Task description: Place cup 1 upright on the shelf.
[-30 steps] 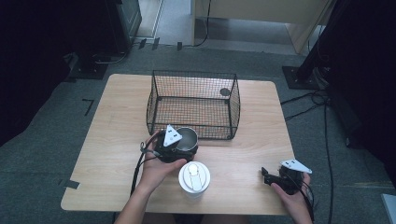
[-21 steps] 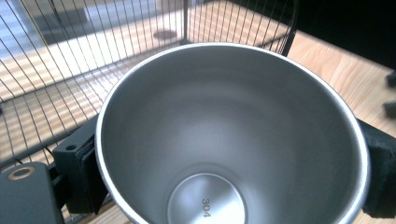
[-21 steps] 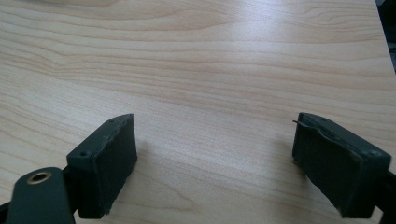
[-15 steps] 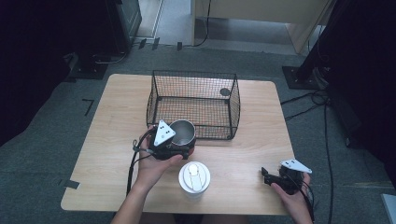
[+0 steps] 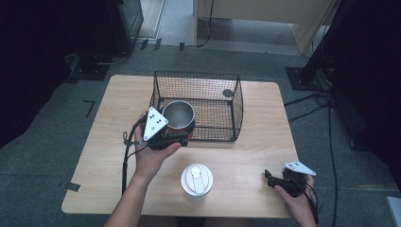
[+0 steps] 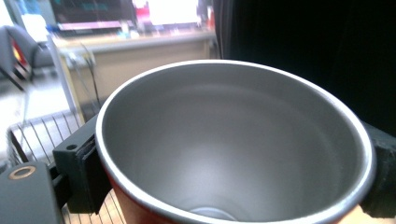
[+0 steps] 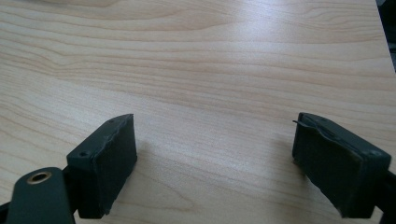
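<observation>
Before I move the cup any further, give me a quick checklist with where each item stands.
1. Grip: left gripper has its jaws on both sides of the metal cup: ok.
2. Cup contents: the inside looks empty in the left gripper view: ok.
3. Cup clear of the table: it appears raised, next to the near-left corner of the wire basket: ok.
4. Basket space: a small dark round thing lies at the far right, the rest looks free: ok.
5. White lidded tumbler stands apart, nearer the person: ok.
6. Right gripper: open, nothing between its jaws: ok.
</observation>
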`<move>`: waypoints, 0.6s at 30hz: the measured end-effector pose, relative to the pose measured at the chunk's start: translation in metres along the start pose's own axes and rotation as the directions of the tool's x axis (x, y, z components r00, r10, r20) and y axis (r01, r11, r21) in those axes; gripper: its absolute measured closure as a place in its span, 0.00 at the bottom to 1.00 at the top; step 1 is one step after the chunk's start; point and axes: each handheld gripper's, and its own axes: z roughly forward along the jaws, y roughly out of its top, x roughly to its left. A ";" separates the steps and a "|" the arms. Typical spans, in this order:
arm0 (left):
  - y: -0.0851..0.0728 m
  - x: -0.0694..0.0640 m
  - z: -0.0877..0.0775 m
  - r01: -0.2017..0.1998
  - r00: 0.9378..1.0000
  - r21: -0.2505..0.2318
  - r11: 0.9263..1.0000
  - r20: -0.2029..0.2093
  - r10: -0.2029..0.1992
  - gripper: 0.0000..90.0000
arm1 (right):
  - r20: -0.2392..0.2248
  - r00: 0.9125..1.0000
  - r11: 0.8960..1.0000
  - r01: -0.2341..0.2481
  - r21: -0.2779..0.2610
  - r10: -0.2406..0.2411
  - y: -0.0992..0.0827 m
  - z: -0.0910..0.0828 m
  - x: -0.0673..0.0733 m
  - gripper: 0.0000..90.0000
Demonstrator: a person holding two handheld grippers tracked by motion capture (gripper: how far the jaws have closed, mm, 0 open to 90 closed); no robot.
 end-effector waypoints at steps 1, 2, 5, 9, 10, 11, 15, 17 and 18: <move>0.003 0.001 0.001 -0.004 1.000 -0.015 1.000 -0.007 0.004 0.09 | 0.000 1.000 1.000 0.000 0.000 0.000 0.000 0.000 0.000 0.15; 0.007 0.002 0.003 -0.018 1.000 -0.043 0.999 -0.026 0.017 0.09 | 0.000 1.000 1.000 0.000 0.000 0.000 0.000 0.000 0.000 0.15; 0.010 0.004 0.007 -0.030 0.999 -0.072 0.997 -0.045 0.027 0.09 | 0.000 1.000 1.000 0.000 0.000 0.000 0.000 0.000 0.000 0.15; 0.014 0.007 0.020 -0.058 0.995 -0.132 0.990 -0.083 0.047 0.09 | -0.001 1.000 1.000 0.000 0.000 0.000 0.000 0.000 0.000 0.15; 0.015 0.008 0.024 -0.062 0.994 -0.136 0.989 -0.094 0.049 0.09 | 0.000 1.000 1.000 0.000 0.000 0.000 0.000 0.000 0.000 0.15; 0.015 0.010 0.028 -0.061 0.994 -0.141 0.988 -0.102 0.047 0.09 | 0.000 1.000 1.000 0.000 0.000 0.000 0.000 0.000 0.000 0.15; 0.012 0.016 0.041 -0.055 0.992 -0.179 0.982 -0.123 0.033 0.09 | 0.000 1.000 1.000 -0.001 0.000 0.001 0.000 0.000 0.000 0.15; 0.009 0.023 0.054 -0.069 0.988 -0.184 0.981 -0.148 0.041 0.09 | 0.000 1.000 1.000 -0.001 0.000 0.001 0.000 0.000 0.000 0.15; 0.009 0.023 0.054 -0.069 0.988 -0.184 0.981 -0.148 0.041 0.09 | 0.000 1.000 1.000 -0.001 0.000 0.001 0.000 0.000 0.000 0.15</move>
